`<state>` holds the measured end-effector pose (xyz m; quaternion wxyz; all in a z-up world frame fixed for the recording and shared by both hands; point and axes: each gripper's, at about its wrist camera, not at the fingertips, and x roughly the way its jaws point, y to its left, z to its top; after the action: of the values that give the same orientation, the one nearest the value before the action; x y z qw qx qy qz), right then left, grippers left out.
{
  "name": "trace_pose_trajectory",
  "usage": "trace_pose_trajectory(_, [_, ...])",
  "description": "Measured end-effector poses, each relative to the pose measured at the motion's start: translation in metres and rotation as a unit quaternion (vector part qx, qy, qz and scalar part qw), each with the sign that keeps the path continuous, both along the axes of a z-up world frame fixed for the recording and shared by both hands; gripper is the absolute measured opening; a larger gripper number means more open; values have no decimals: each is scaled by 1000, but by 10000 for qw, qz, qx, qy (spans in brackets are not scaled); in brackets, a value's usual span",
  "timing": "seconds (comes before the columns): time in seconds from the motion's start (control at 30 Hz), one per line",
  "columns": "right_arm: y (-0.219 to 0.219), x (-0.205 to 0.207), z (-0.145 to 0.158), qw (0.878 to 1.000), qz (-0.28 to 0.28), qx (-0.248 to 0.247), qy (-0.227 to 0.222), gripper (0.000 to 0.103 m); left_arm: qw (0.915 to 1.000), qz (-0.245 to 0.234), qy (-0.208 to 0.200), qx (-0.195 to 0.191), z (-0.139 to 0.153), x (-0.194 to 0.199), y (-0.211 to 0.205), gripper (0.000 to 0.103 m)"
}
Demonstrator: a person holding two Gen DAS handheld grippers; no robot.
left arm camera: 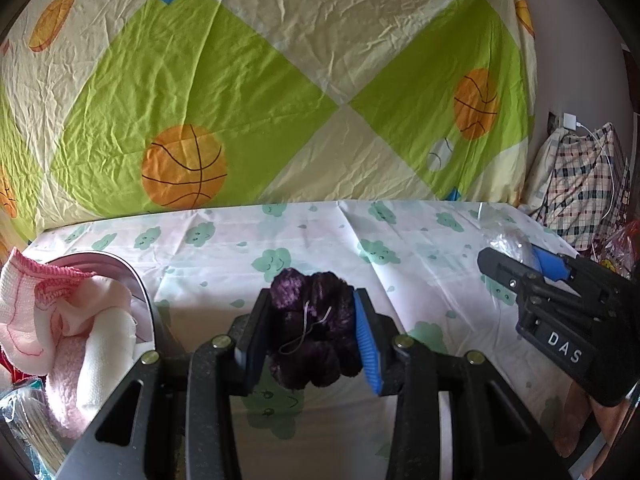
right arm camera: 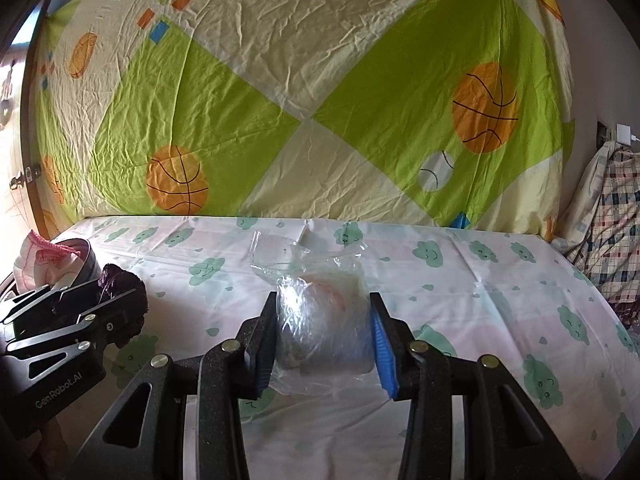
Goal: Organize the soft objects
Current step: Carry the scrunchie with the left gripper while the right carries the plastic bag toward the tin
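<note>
I have the left gripper (left arm camera: 310, 336) clenched on the purple scrunchie (left arm camera: 314, 332), lifted just clear of the tabletop (left arm camera: 400, 240) and right beside the bowl (left arm camera: 136, 280), which already holds pink and white cloths (left arm camera: 68, 320) — the likely drop spot. The right gripper (right arm camera: 324, 332) grasps a clear bag (right arm camera: 320, 320) with something soft inside, well right of the bowl, its fingers (right arm camera: 382, 352) squeezing the wrap so it won't slip.
</note>
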<state>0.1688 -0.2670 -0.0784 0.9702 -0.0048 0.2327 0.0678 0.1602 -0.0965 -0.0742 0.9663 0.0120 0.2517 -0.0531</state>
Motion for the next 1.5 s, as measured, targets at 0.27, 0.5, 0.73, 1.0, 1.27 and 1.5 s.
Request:
trace_pose_trajectory(0.27, [1,-10,1,9999,38,63,-106,44,9997,46,-174,149,3,-10,-1,39])
trace_pose_trajectory(0.5, [1,-21,3,9995,-49,128,-271,44,9993,132,-311,147,6,-22,3,39])
trace_pose_trajectory(0.73, [3,-33,8,9985,-122,111,-518,44,9980,140,-599,130,9,-37,7,39])
trace_pose_trajectory(1.0, [1,-44,11,9969,-252,229,-713,44,9977,150,-668,4,11,-45,16,39])
trace_pose_trajectory(1.27, [3,-51,11,9965,-181,273,-767,44,9974,171,-696,-3,11,-49,16,39])
trace_pose_trajectory(1.5, [4,-56,11,9962,-110,344,-796,44,9970,186,-752,17,12,-55,19,39])
